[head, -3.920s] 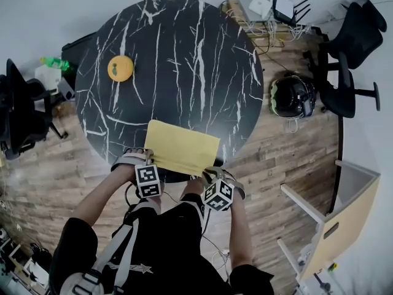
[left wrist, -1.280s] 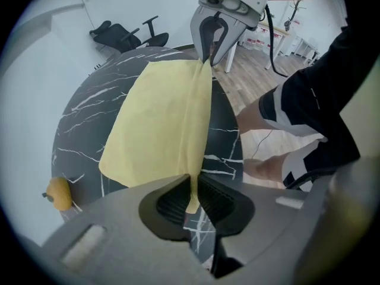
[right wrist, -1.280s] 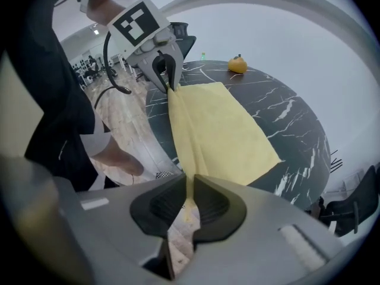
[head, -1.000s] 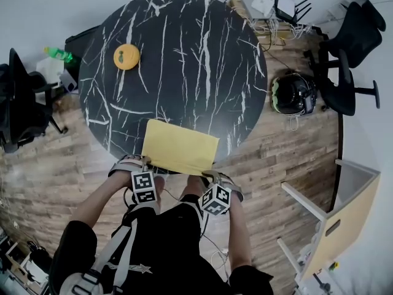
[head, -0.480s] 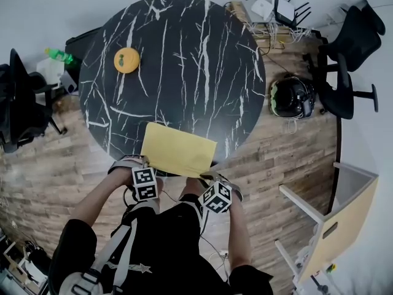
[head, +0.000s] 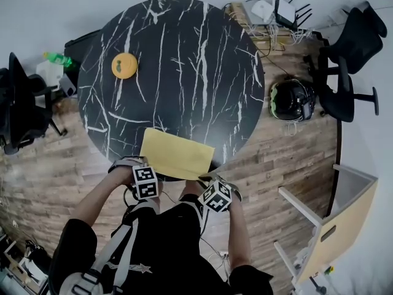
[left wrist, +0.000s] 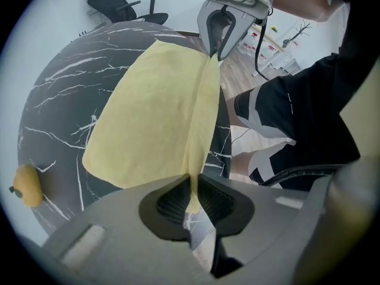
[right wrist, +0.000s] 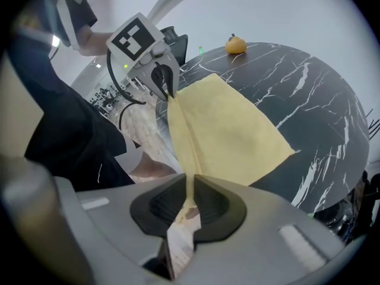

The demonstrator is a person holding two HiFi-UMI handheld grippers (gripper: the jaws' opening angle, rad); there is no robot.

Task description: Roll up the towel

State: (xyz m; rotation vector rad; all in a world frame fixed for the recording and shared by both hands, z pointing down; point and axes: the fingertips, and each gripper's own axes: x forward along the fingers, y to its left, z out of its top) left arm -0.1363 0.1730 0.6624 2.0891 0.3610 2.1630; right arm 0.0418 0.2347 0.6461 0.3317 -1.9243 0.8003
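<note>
A yellow towel (head: 177,152) lies flat on the round black marble table (head: 184,60), its near edge over the table's rim by the person. That near edge is lifted and stretched taut between the two grippers. My left gripper (head: 146,165) is shut on the towel's near left corner; in the left gripper view the cloth (left wrist: 160,105) runs straight into the closed jaws (left wrist: 193,198). My right gripper (head: 207,177) is shut on the near right corner, and in the right gripper view the towel (right wrist: 228,123) runs into its jaws (right wrist: 189,203). Each gripper appears in the other's view, the right gripper (left wrist: 221,37) and the left gripper (right wrist: 165,82).
An orange (head: 124,66) sits on the table's far left, well away from the towel. On the wooden floor stand a dark helmet (head: 293,97), office chairs (head: 350,60), a router with cables (head: 273,8) and a pale cabinet (head: 334,220).
The towel has slid slightly toward the person's side of the table since the earliest frame. Both grippers keep the same hold on its near corners.
</note>
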